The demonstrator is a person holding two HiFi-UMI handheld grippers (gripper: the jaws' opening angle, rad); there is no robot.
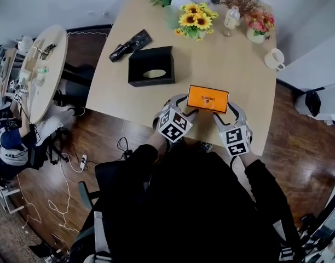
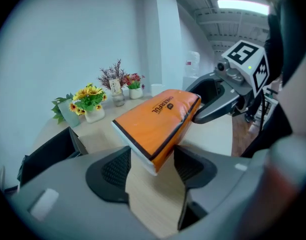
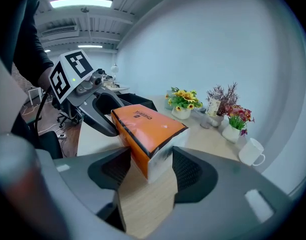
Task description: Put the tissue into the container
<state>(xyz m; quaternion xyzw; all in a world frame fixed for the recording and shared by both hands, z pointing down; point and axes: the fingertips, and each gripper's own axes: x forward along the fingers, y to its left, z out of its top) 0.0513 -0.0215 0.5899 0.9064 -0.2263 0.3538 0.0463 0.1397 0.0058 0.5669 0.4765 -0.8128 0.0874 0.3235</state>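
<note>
Light wooden table. Black rectangular container with an oval top slot sits mid-table. Orange plastic-wrapped tissue pack is at the table's near edge, well apart from the container (tilted in the left gripper view). Left gripper is part-closed, pads clamping one end. Right gripper is likewise clamped on the other end.

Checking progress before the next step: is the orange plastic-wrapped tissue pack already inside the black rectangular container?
No, the orange plastic-wrapped tissue pack is outside the black rectangular container, nearer the front edge of the wooden table.
</note>
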